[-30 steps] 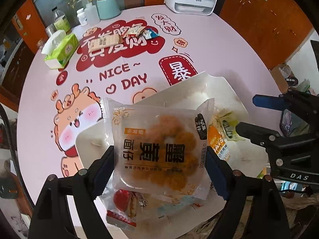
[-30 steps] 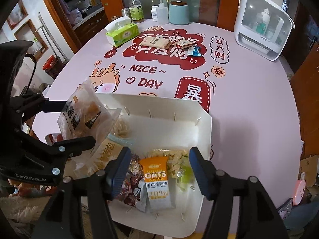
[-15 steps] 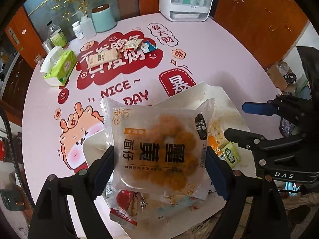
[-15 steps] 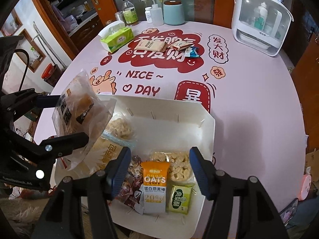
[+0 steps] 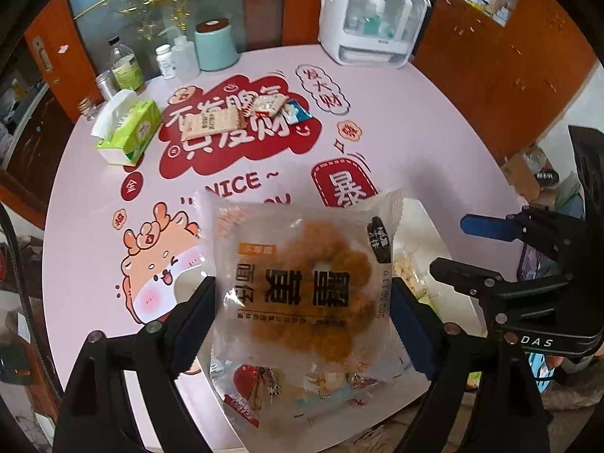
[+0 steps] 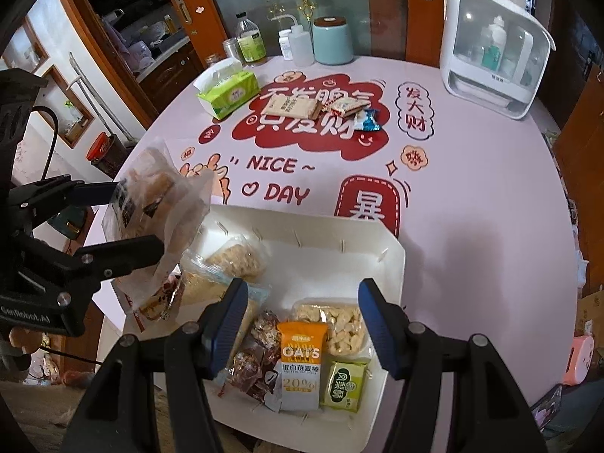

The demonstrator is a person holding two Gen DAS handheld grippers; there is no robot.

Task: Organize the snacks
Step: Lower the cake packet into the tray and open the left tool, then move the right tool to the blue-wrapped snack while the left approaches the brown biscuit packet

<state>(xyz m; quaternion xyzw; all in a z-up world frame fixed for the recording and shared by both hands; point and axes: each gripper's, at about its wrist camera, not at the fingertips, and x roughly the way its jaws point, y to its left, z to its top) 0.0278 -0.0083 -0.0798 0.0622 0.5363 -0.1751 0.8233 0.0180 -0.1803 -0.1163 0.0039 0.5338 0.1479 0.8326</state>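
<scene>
A clear packet of round fried bread (image 5: 302,283) hangs above the white tray (image 6: 392,264). It sits between the blue pads of my left gripper (image 5: 302,302), whose jaws are opening while the pads still touch the packet's two edges. From the right wrist view the packet (image 6: 154,204) and the left gripper (image 6: 139,217) are at the left, over the tray's left end. My right gripper (image 6: 302,294) is open over the tray's near side with nothing between its fingers. An orange oats bar (image 6: 302,362) and a green packet (image 6: 343,385) lie in the tray below it.
Three small snack packets (image 6: 290,107) lie on the red print at the far side of the pink round table. A green tissue box (image 6: 226,92), bottles, a teal canister (image 6: 332,39) and a white dispenser cabinet (image 6: 494,60) stand along the far edge.
Both grippers have risen, so more of the table shows. The left one carried the bread packet up with it and its pads stand slightly wider apart.
</scene>
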